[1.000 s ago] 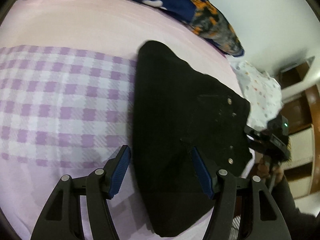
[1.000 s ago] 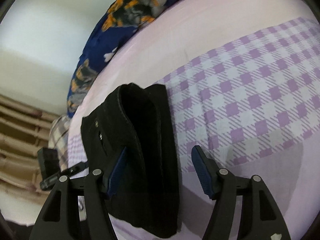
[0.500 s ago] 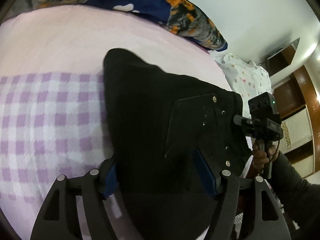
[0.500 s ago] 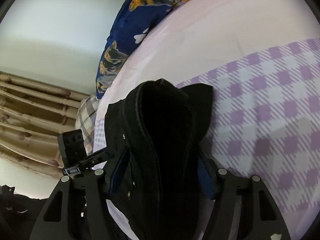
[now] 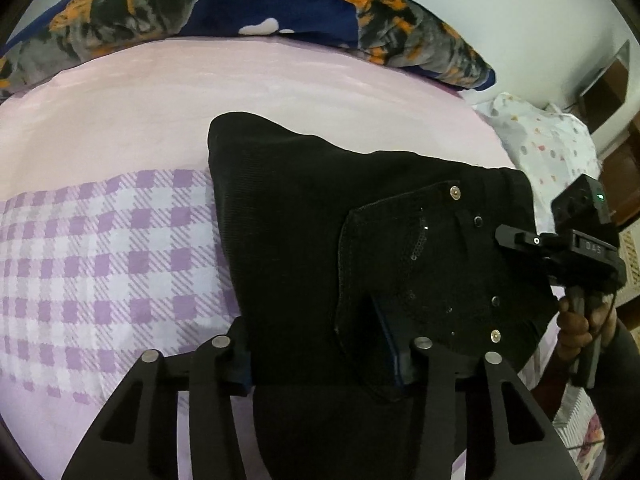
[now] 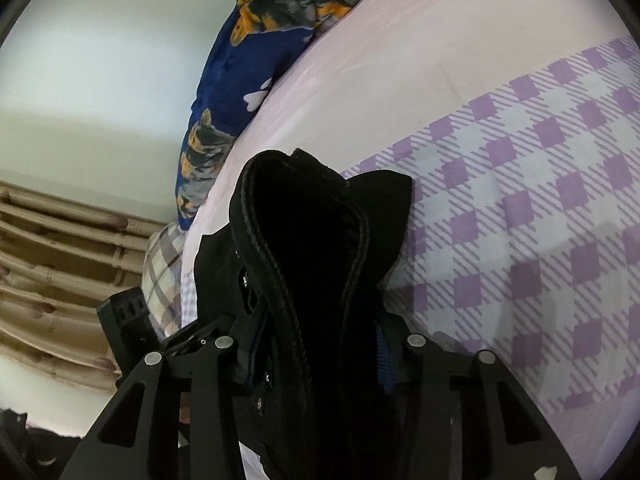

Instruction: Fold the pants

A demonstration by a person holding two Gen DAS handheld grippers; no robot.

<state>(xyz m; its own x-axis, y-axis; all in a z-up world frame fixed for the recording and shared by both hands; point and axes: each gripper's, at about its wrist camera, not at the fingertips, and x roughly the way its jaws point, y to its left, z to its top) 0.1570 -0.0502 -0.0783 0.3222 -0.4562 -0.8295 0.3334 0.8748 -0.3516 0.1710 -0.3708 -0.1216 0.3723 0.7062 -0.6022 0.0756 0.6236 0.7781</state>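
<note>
The black pants [image 5: 304, 240] are found on the bed [image 5: 200, 92], already folded into a thick bundle, partly over the purple checked band of the sheet [image 5: 100, 248] and partly over the plain pink part. In the left wrist view, the bundle is seen stretching from the near edge towards the far left, with the back pocket [image 5: 408, 264] and its rivets on the near right side.

The left hand-held gripper [image 5: 316, 356] is clamped on the near end of the bundle; its jaws have just been closing, and the cloth is pinched between them. The right hand-held gripper [image 6: 316, 356] is likewise closed on the pants, its jaws having just been closing on the thick stitched waistband edge [image 6: 296, 264], which stands up between the pads as an open loop. In the left wrist view, the right hand-held gripper is seen at the right edge of the bundle, touching the waistband side, with a hand [image 5: 580, 320] on its handle.

The long axis of the bundle is judged to run away from both hand-held grippers, towards the far side of the bed, where the blue patterned blanket [image 5: 280, 12] lies. Both grips are set on the same near end, just beside each other, so neither hand is clearly nearer. The coming move is judged to be a lift of this near end, carried along that axis towards the far end.
</note>
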